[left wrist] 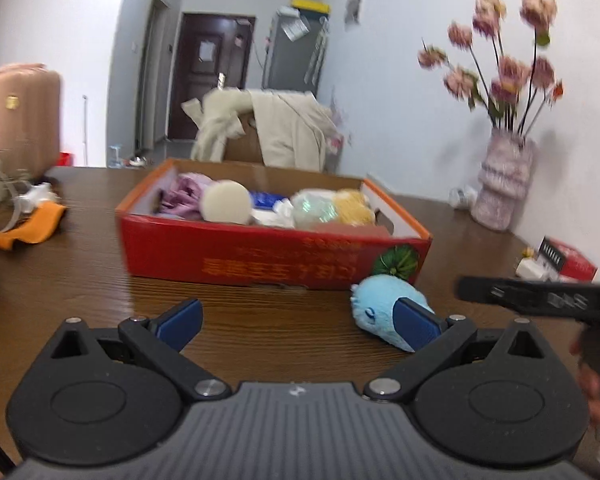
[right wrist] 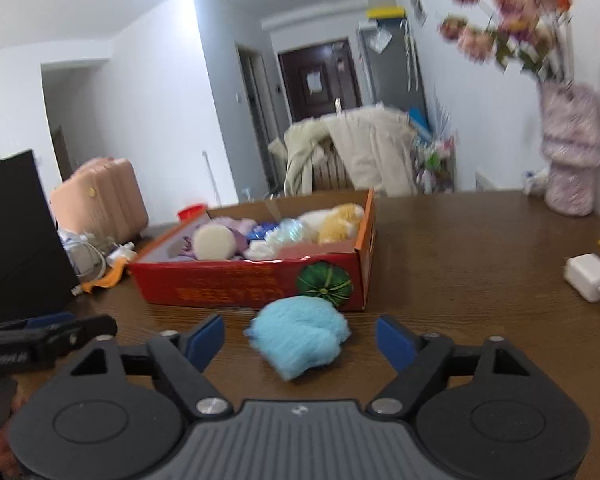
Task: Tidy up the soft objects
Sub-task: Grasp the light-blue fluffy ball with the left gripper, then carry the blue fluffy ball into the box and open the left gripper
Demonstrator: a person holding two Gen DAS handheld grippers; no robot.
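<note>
A light blue plush toy (right wrist: 299, 330) lies on the brown table just in front of a red cardboard box (right wrist: 256, 286). My right gripper (right wrist: 300, 340) stands open around it, with a gap between each blue pad and the plush. The box holds several soft things: a cream round cushion (right wrist: 214, 242), purple cloth, a yellow plush (right wrist: 340, 222). In the left wrist view the same blue plush (left wrist: 380, 312) lies behind the right pad, outside the jaws. My left gripper (left wrist: 298, 320) is open over bare table, short of the red box (left wrist: 260, 256).
A pink vase of flowers (left wrist: 504, 184) stands at the far right by the wall. A white charger (right wrist: 588, 276) and a small red box (left wrist: 572, 264) lie at the right. Cables and an orange cloth (left wrist: 28, 228) sit at the left, with a black bag (right wrist: 16, 236).
</note>
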